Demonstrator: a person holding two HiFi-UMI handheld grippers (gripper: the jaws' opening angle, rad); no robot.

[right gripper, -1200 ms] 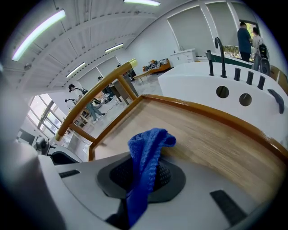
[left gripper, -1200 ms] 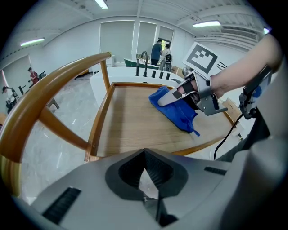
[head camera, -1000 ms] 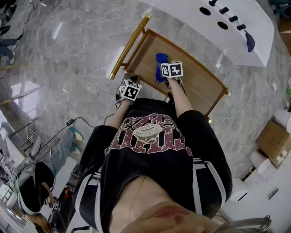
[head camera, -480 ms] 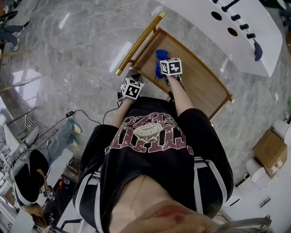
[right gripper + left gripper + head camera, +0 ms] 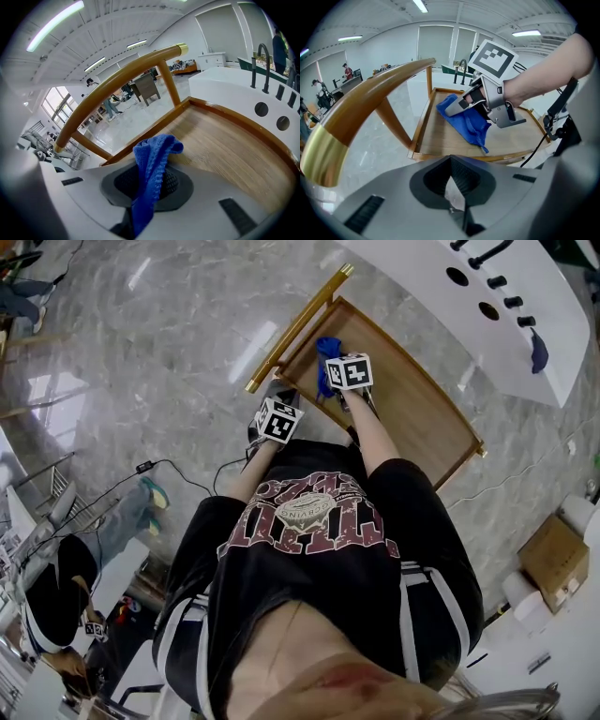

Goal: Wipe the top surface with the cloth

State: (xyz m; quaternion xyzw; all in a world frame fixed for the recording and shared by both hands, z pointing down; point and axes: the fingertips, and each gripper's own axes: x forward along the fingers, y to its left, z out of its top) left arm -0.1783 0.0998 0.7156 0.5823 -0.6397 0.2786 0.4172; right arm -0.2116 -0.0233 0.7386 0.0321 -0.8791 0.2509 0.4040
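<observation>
Two fingers [image 5: 176,185] on cloth [image 5: 152,157]

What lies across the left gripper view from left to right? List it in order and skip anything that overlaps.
wooden handle bar → blue cloth → black cable

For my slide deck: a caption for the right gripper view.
Right hand-held gripper shut on a blue cloth over the wooden top surface.
</observation>
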